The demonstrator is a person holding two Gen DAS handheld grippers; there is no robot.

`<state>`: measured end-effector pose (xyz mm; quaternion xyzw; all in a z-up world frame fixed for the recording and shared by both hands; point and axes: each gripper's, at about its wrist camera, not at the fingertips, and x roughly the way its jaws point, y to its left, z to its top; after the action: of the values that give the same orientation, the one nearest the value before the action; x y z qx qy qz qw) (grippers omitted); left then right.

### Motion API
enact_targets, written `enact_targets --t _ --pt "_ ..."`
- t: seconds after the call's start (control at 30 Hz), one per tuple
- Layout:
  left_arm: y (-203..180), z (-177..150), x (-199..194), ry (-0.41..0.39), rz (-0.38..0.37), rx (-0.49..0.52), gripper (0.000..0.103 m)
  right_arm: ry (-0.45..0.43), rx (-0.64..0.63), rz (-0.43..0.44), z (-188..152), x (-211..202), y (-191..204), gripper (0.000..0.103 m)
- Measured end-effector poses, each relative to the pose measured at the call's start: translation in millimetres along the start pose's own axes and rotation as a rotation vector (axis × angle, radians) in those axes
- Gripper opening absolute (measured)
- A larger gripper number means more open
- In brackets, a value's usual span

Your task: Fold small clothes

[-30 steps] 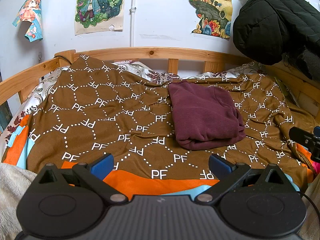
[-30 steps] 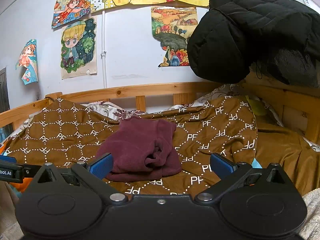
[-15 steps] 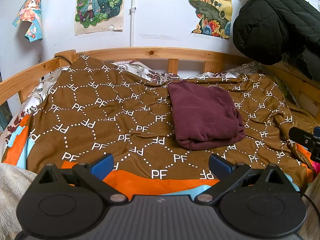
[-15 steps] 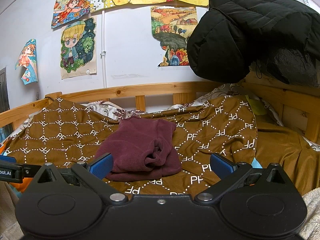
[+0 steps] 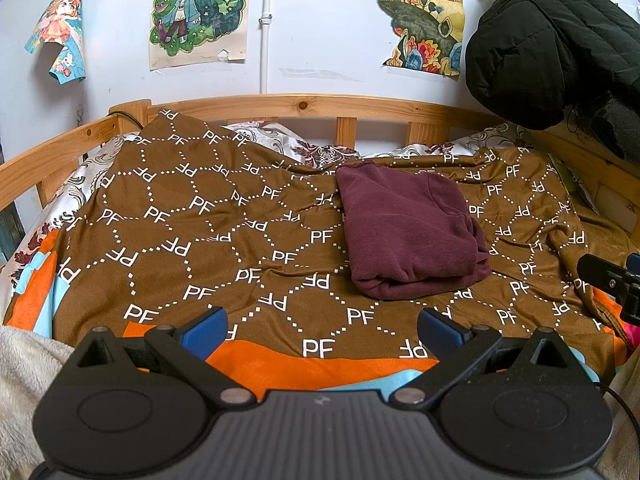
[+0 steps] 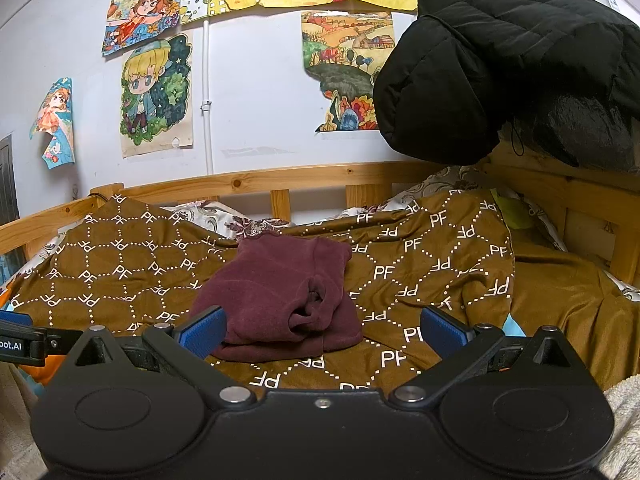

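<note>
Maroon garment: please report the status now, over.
Left gripper open, empty. Right gripper open, empty. Maroon garment folded on brown blanket, untouched. Nothing blocking.

black jacket: cut off right | garment: near edge hidden by hand-held gripper

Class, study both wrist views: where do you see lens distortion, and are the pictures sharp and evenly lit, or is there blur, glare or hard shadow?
Left wrist view: the wooden bed rail bows into an arc, corners go black, the maroon garment is sharp under soft, even light. Right wrist view: same fisheye curve on the rail, no blur or glare, the black jacket reads dark with little detail.
</note>
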<state>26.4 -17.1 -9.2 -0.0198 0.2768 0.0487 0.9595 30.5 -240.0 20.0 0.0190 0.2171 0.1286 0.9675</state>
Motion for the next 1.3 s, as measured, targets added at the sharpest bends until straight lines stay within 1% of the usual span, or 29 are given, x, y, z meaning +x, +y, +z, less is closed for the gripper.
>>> enact_targets --t 0.83,1.03,1.3 --pt "0.0 0.1 0.1 0.002 -0.005 -0.002 0.102 0.002 0.000 0.000 0.7 -0.1 -0.1 0.102" --pt "1.3 0.4 2.7 0.032 0.001 0.005 0.102 0.003 0.000 0.000 1.1 -0.1 -0.2 0.102" --pt "1.8 0.7 2.1 0.041 -0.026 0.015 0.102 0.003 0.000 0.000 1.4 0.2 0.4 0.102"
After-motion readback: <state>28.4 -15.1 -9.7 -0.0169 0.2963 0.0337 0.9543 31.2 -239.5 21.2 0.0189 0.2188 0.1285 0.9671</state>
